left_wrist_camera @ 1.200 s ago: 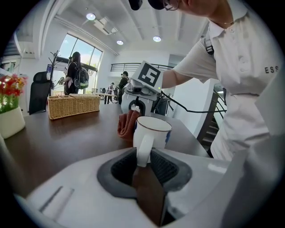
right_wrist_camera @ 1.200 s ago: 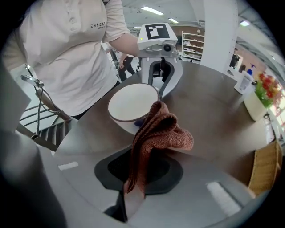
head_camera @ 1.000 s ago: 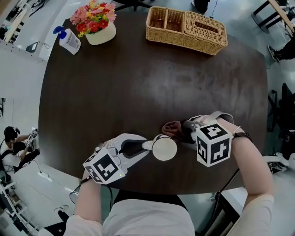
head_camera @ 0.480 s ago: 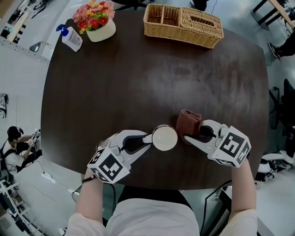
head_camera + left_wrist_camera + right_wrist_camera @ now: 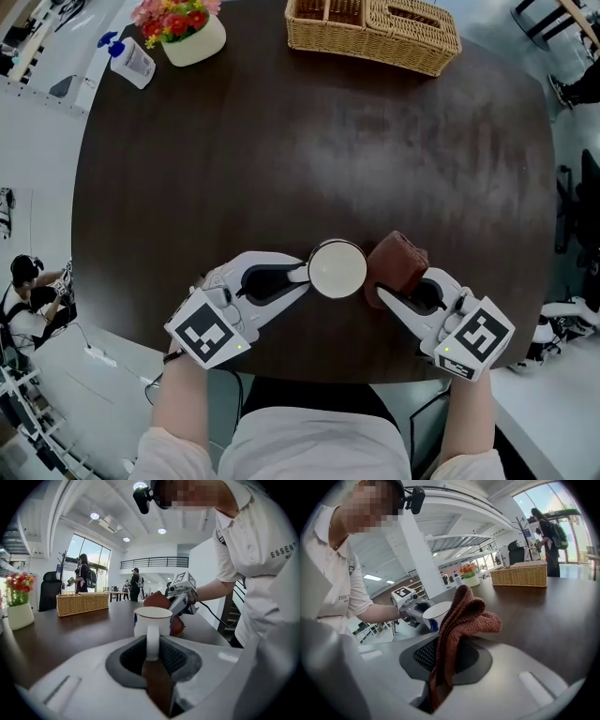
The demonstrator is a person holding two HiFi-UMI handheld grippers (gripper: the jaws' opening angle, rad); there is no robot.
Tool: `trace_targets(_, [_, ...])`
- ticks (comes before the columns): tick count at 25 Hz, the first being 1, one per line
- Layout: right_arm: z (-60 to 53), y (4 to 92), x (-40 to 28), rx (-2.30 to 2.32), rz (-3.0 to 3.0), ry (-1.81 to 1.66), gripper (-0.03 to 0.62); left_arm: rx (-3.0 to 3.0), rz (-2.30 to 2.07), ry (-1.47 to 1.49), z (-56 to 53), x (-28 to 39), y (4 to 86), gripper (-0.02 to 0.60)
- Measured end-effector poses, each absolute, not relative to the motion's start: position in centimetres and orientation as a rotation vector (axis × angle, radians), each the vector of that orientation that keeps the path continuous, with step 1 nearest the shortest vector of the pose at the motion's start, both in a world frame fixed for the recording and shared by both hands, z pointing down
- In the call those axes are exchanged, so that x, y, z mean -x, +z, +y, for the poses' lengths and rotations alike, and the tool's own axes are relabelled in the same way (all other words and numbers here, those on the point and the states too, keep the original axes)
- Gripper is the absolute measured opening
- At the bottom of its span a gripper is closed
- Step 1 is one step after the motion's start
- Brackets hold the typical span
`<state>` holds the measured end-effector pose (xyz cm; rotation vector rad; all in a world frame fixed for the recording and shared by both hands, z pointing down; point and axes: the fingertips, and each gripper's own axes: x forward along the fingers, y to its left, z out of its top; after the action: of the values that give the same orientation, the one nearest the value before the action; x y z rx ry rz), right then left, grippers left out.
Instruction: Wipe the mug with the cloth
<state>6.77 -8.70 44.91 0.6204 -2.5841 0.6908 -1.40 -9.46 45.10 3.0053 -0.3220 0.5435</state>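
Left gripper (image 5: 300, 275) grips the mug (image 5: 337, 269) by its handle; right gripper (image 5: 382, 292) pinches the cloth (image 5: 398, 261). The cloth has swung from behind the mug to its right.

The head view's top edge cuts off the basket (image 5: 375, 37) and the flowers (image 5: 173, 19). The lower end of the cloth (image 5: 461, 620) is lost from sight between the jaws of my right gripper (image 5: 392, 298), and in the right gripper view its folds cover part of the mug (image 5: 435, 612).

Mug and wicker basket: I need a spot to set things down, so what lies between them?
Nothing: the head view shows only bare dark table between the mug and the wicker basket.
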Motion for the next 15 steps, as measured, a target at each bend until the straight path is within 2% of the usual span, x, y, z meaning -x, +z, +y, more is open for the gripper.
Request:
trace_targets(8, [-9.5,45.4,-8.4,-0.757,-2.526,0.728,0.08,-3.018,-0.287,0.559,-8.2,0.8,45.0,0.069])
trace_targets(15, [-9.9,44.6,-10.2,-0.874,-2.48,0.76,0.08,-3.075,-0.298,0.458,-8.8,-0.1,39.6,0.069])
